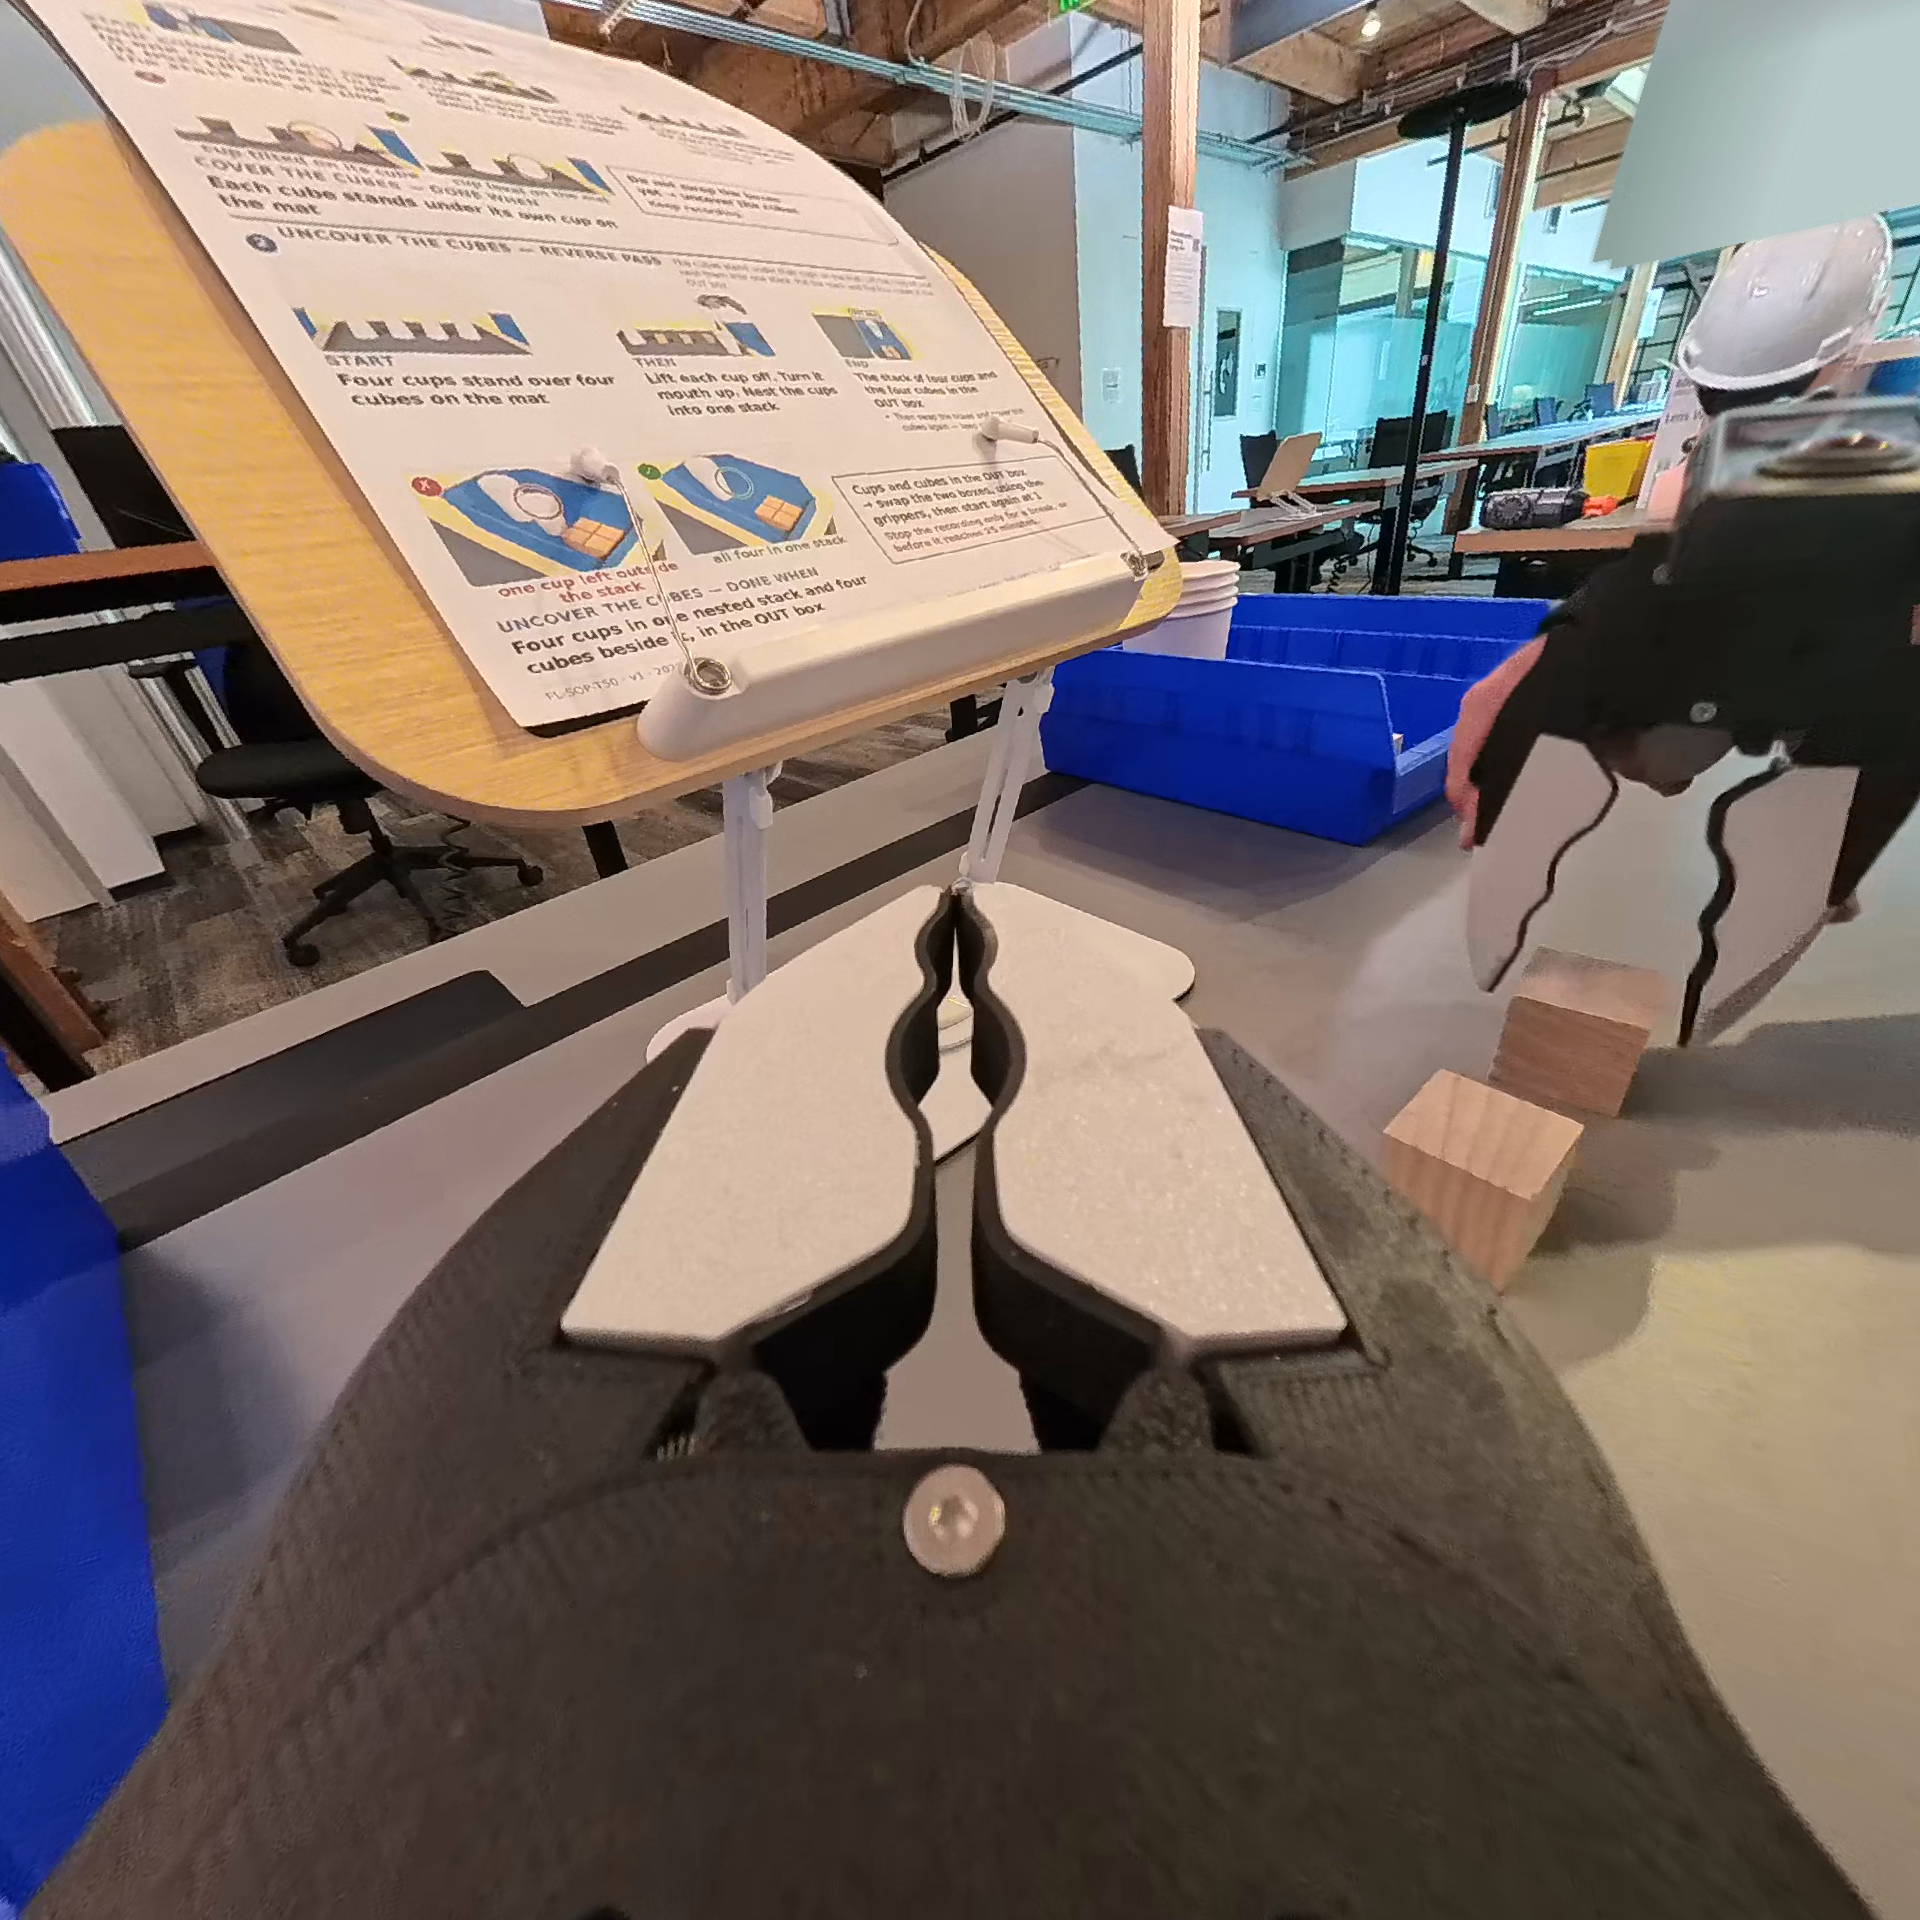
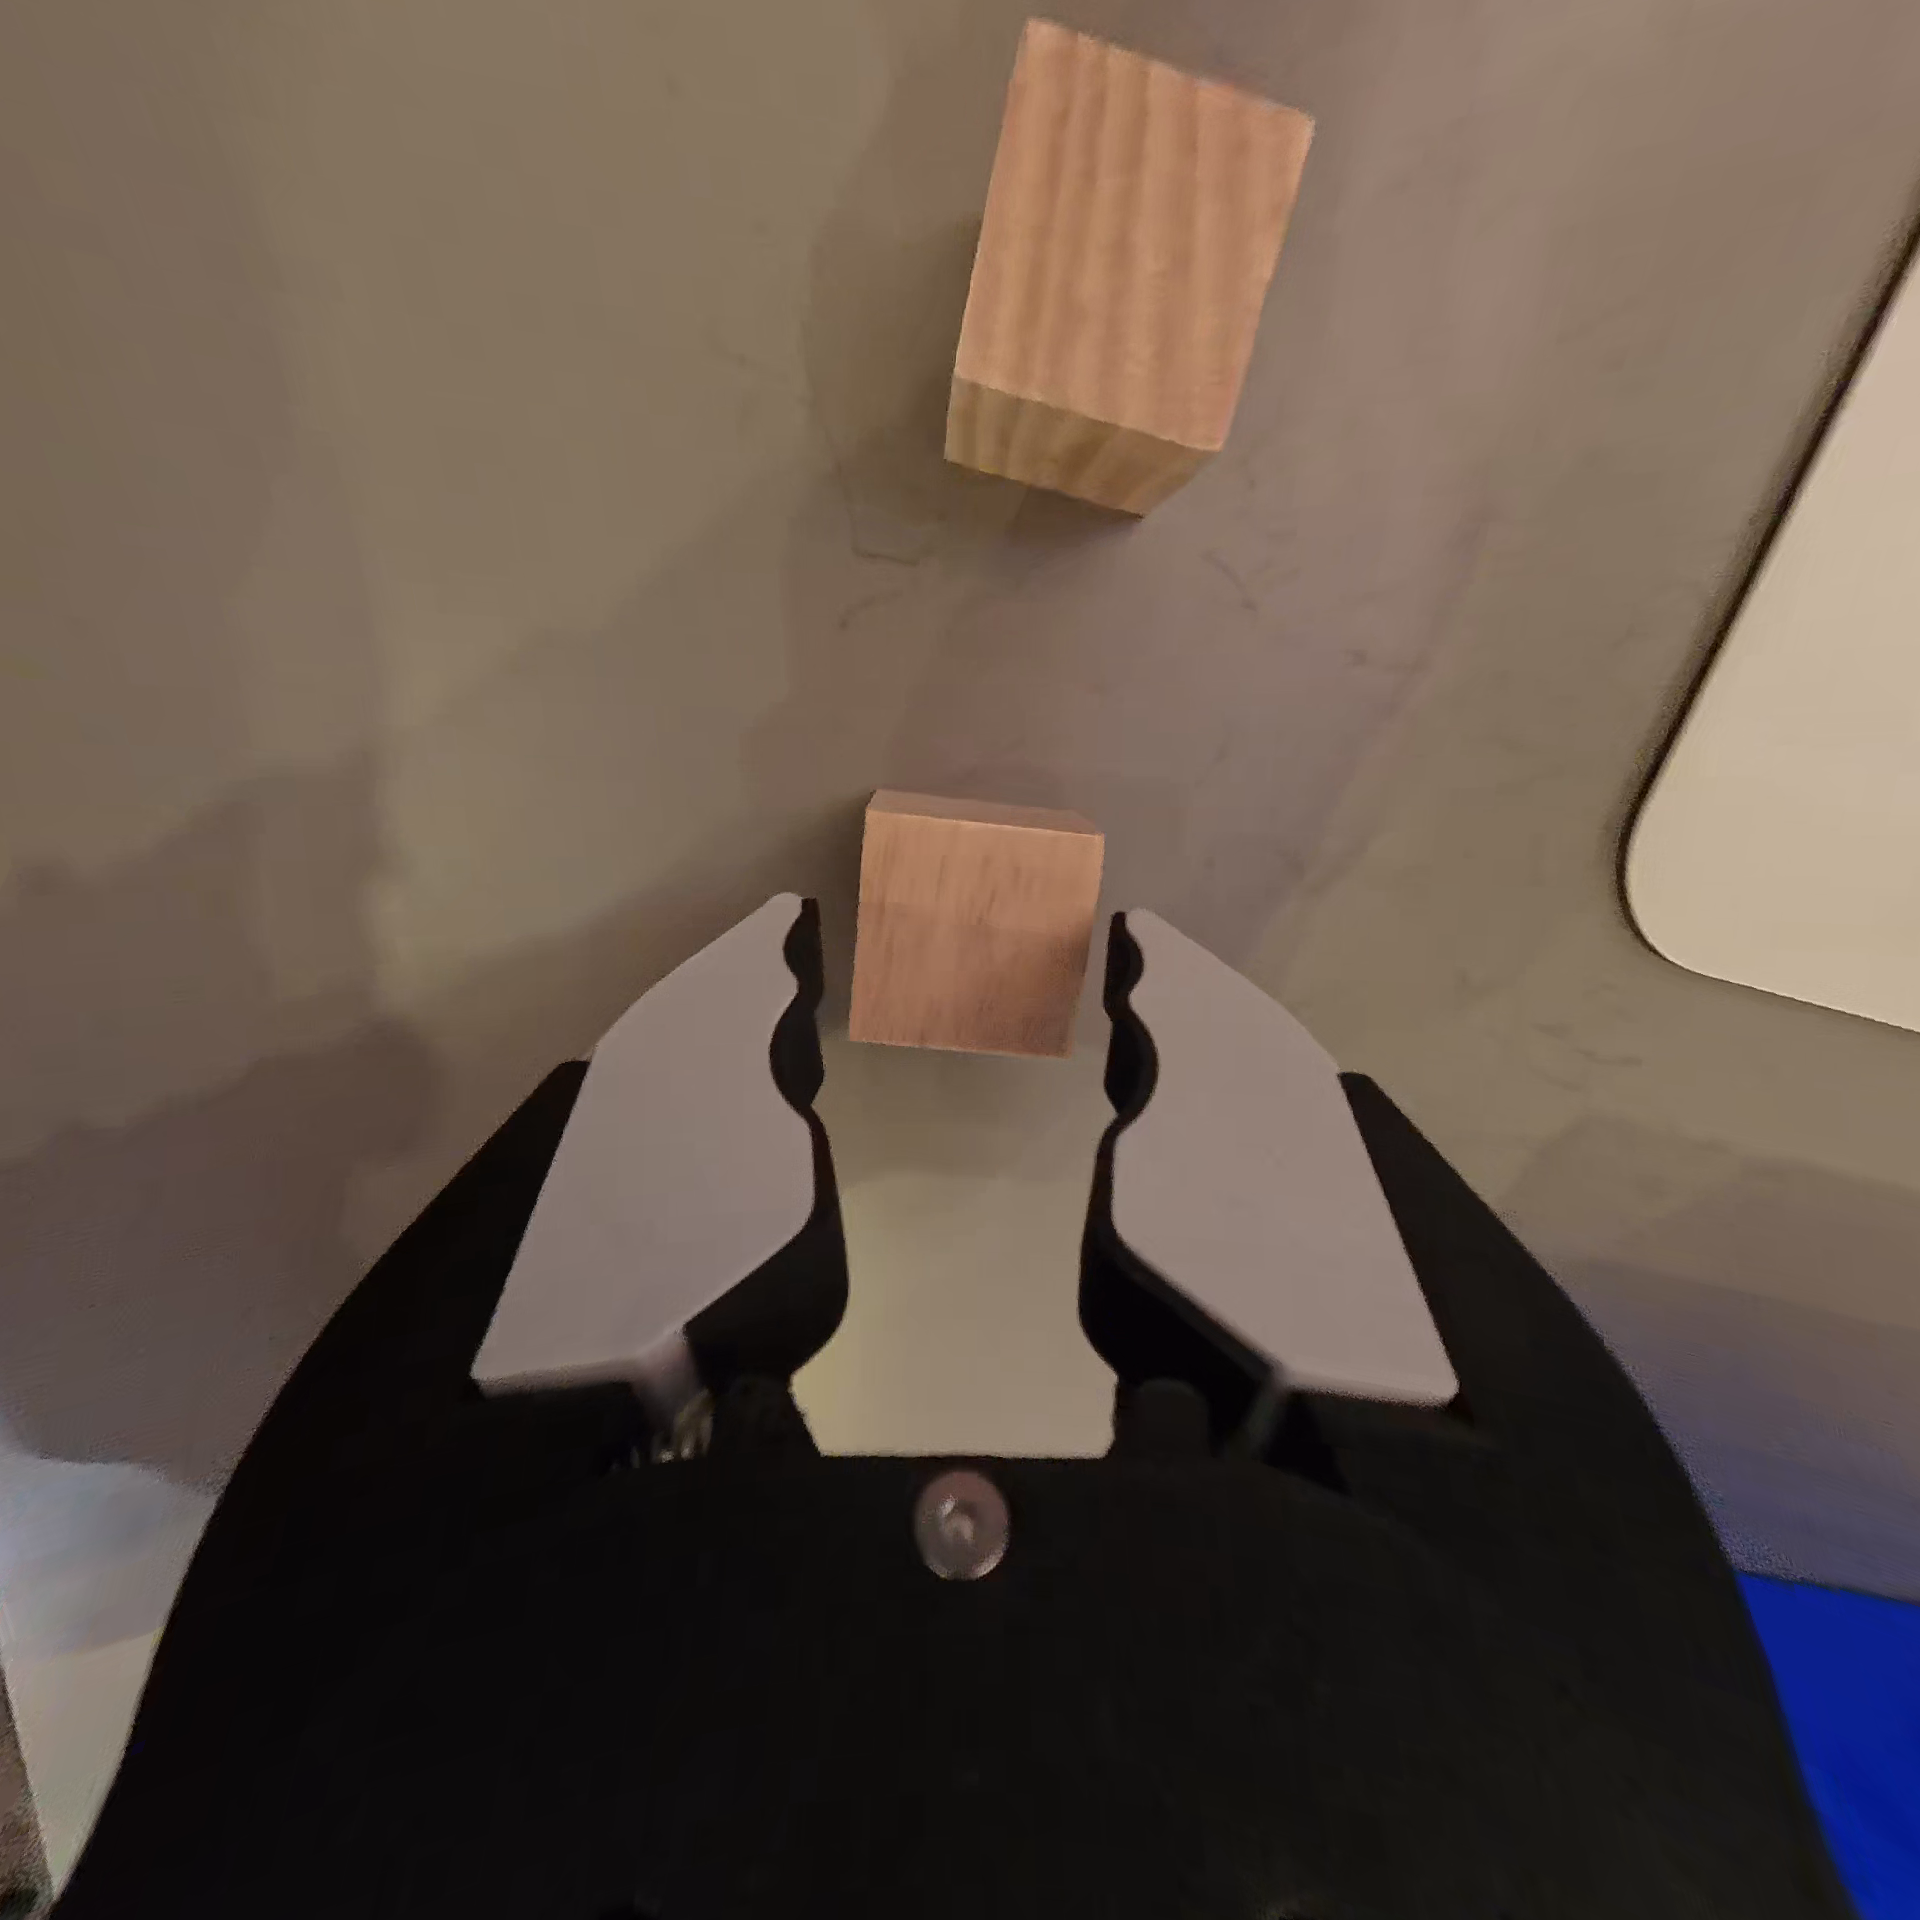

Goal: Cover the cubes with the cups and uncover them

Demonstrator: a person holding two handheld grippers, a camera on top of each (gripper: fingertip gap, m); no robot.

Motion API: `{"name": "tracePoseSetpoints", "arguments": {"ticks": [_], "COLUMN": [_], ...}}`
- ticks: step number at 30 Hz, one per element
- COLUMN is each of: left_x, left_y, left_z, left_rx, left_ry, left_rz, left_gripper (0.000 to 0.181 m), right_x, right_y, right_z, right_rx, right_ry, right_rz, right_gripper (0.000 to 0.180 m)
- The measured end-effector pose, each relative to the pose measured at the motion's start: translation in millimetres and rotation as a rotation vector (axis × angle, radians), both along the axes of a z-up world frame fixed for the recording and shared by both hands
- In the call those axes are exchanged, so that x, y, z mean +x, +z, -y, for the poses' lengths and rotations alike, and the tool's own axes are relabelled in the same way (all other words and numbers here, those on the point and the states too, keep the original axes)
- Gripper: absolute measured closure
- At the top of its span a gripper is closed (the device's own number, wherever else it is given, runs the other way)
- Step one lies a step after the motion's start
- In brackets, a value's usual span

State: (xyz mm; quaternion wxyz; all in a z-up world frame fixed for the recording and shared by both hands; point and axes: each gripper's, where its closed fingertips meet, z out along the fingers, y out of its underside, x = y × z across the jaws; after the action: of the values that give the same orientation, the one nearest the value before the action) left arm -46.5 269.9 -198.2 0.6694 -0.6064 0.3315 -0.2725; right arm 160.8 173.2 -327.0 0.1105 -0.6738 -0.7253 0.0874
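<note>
Two wooden cubes stand on the grey mat (image 2: 416,520). My right gripper (image 2: 964,920) is open and points down, with its fingertips on either side of the nearer cube (image 2: 977,966), a thin gap on each side. The second cube (image 2: 1122,270) lies beyond it. In the left wrist view the right gripper (image 1: 1590,997) hangs open over the far cube (image 1: 1574,1039), with the other cube (image 1: 1481,1174) in front. My left gripper (image 1: 954,920) is shut and empty, low over the mat, left of the cubes. A stack of white cups (image 1: 1195,613) stands by a blue bin (image 1: 1299,727).
An instruction sheet on a wooden stand (image 1: 312,582) rises just ahead of the left gripper, on white legs (image 1: 743,883). A blue bin edge (image 1: 52,1455) is at the far left. A white surface (image 2: 1818,727) lies past the mat's rounded edge, and a blue patch (image 2: 1829,1683) at lower right.
</note>
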Motion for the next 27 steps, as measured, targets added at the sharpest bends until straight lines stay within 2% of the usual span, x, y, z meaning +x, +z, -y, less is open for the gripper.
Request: {"name": "tracePoseSetpoints", "arguments": {"ticks": [1, 6, 8, 12, 15, 17, 21, 27], "left_x": [0.2, -0.7, -1.5, -2.3, -2.0, -2.1, -3.1, -4.1], "left_y": [0.3, 0.3, -0.2, -1.4, -2.1, -2.6, -4.8, -9.4], "left_z": [0.3, -0.3, -1.0, -2.3, -2.7, -3.2, -4.8, -7.9], "left_rx": [0.003, 0.001, -0.003, -0.009, -0.009, -0.01, -0.014, -0.026], "left_ry": [0.001, 0.003, 0.005, 0.009, 0.01, 0.011, 0.017, 0.023], "left_rz": [-0.002, 0.003, 0.007, 0.01, 0.007, 0.005, -0.002, -0.009], "left_gripper": [0.181, 0.181, 0.181, 0.181, 0.181, 0.181, 0.181, 0.181], "right_x": [0.1, 1.9, 12.2, 62.1, 112.4, 144.9, 189.6, 226.1], "right_y": [-2.7, 6.0, 27.2, 91.8, 129.8, 139.5, 128.3, 73.0], "right_z": [0.0, 0.5, -8.2, -48.4, -87.2, -112.5, -151.2, -187.5], "right_rx": [0.004, -0.003, 0.017, 0.144, 0.256, 0.295, 0.268, 0.174], "right_ry": [0.004, 0.008, -0.015, -0.093, -0.159, -0.208, -0.254, -0.279], "right_rz": [0.003, -0.042, -0.081, -0.144, -0.11, -0.045, 0.035, 0.105], "right_gripper": [0.134, 0.135, 0.135, 0.135, 0.135, 0.135, 0.135, 0.135]}}
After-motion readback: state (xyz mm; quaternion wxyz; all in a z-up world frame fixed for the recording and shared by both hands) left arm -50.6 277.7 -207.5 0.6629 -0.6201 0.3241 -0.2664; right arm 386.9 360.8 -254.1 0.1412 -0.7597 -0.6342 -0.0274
